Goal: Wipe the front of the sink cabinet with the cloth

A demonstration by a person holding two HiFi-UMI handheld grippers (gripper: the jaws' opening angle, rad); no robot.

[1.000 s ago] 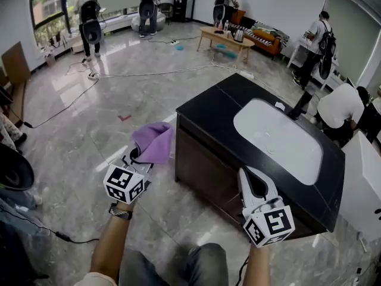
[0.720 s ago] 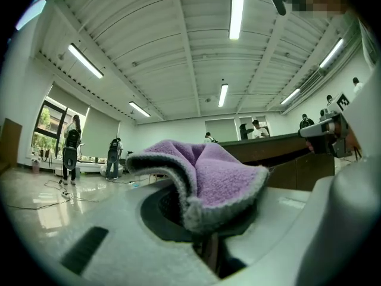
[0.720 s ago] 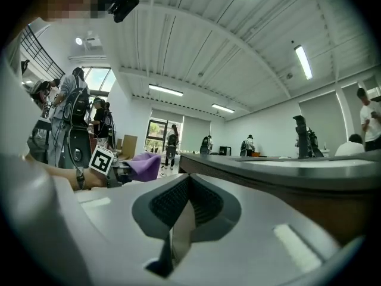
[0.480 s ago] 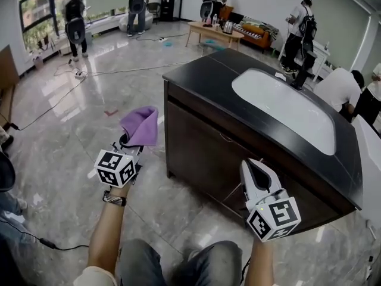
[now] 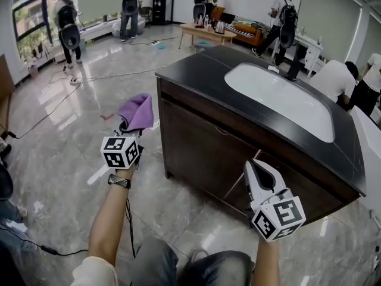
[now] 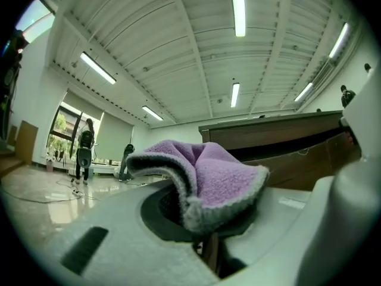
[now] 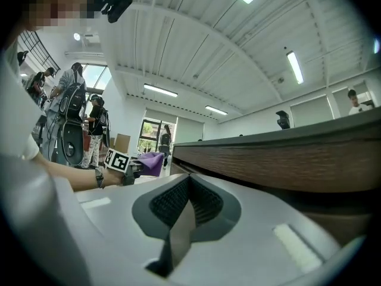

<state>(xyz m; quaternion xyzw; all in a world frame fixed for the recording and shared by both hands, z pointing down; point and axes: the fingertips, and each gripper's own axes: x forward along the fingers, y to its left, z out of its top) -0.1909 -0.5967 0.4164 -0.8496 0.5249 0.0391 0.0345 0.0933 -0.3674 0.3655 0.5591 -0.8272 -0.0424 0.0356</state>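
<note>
The fingers of your left gripper are pinched shut on the purple cloth. The cloth sticks up out of them in a soft, folded lump. The fingers of your right gripper are pressed together, and nothing is between them.

Your left gripper holds the cloth up in the air to the left of the sink cabinet. It is near the cabinet's front left corner, but the cloth does not touch the wood. Your right gripper is in front of the sink cabinet, low down, near the right half of its brown front.

The sink cabinet has a black top. A white sink is set into that top, and a black tap stands at the back edge. The sink cabinet stands on a shiny gray floor.

Far behind the sink cabinet there is a low wooden table with a few things on it. People with backpacks stand back there too.
</note>
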